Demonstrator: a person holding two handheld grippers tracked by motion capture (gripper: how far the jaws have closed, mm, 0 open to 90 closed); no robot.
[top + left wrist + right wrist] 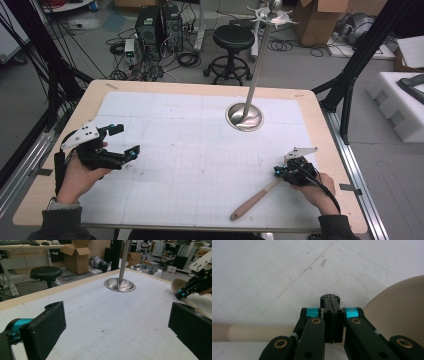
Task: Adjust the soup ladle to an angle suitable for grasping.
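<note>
A wooden spoon (253,200) lies on the counter (200,150) near its front right corner, handle slanting toward the front edge and the bowl end tucked under the right tool (278,172). In the right gripper view the pale handle (262,333) runs off to the left under the jaws and the rounded bowl (397,312) swells at the right, so the neck sits just below the tips. That tool's jaws are pressed flat together with nothing between them, resting over or on the neck rather than gripping it; whether they touch the wood I cannot tell. The spoon looks light, stiff and smooth, unlikely to break but apt to pivot or slide on the papered surface if nudged from one end. The best hold is probably across the straight handle just behind the bowl, where the section is narrow and the balance close; the bowl is too broad and curved to pinch securely. The left tool (122,142) stands wide open and empty near the left edge, well apart from the spoon. A steel stand (244,116) with a dished base and a tall pole rises toward the far right of the counter, and seems the only thing that a lifted spoon might strike.
</note>
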